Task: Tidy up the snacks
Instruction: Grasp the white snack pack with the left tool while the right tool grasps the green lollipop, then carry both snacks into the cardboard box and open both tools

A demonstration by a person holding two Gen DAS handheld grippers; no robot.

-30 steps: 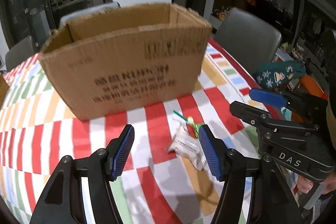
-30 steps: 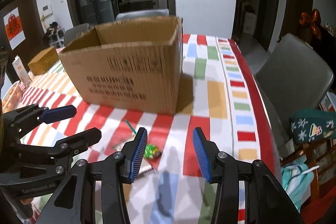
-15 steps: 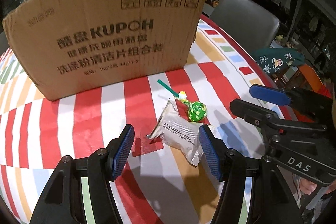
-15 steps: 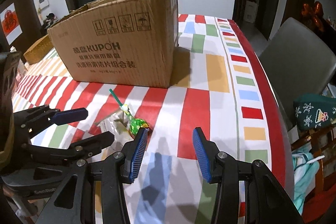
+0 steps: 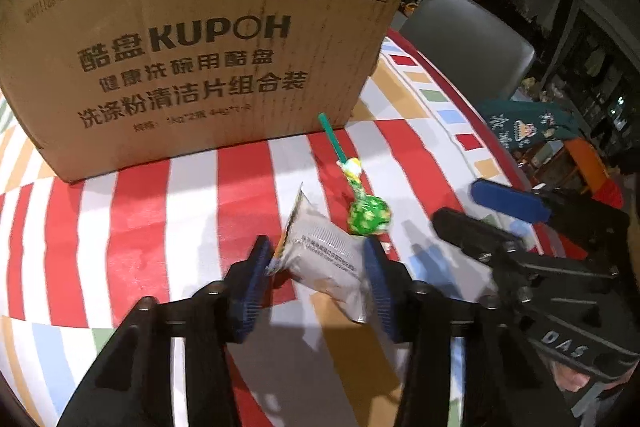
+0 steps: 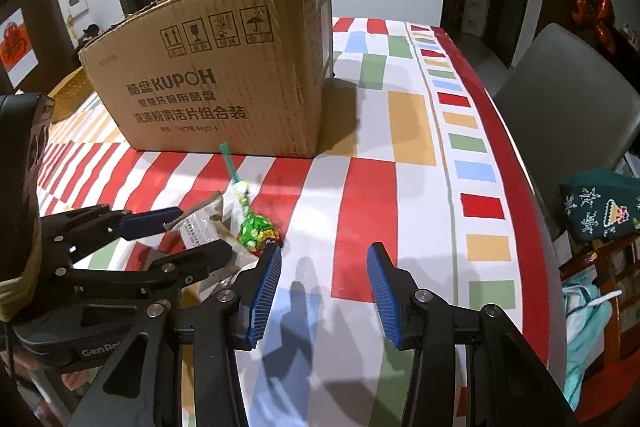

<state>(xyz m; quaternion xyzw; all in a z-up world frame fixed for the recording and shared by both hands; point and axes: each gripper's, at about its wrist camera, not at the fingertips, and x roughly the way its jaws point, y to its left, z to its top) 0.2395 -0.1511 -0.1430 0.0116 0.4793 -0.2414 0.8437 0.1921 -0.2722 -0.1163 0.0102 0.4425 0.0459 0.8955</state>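
Moved closer since half a second earlier: left tongs (image 5: 316, 259) now straddling the grey snack packet (image 5: 324, 259), previously short of it; cardboard box (image 5: 192, 43) larger in view, camera lower

Left wrist view:
- Step in hand: pick-up of the grey snack packet, judged from pad position
- Left tongs released, pads either side of the packet; whether the left pad touches the wrapper edge, cannot tell
- Packet flat on the striped counter (image 5: 132, 211), tilted diagonally
- Green lollipop (image 5: 368, 215) just beyond the packet, ball end near its upper corner, stick (image 5: 332, 139) pointing toward the box base
- Right tongs (image 5: 480, 207) visible at the right, spread, holding nothing
- Next move, as a judgement: close on the packet body, lift, carry over the box rim, release; care needed not to drag the lollipop along

Right wrist view:
- Right tongs (image 6: 324, 283) released, empty, above bare counter (image 6: 412, 131), just right of the lollipop (image 6: 256, 231)
- Left tongs (image 6: 188, 231) low at the left, around the packet (image 6: 200, 223)
- Likely second target: lollipop

Containers:
- Cardboard box (image 6: 224, 83) upright, top open, standing behind both snacks
- Interior hidden in both views; contents not determinable
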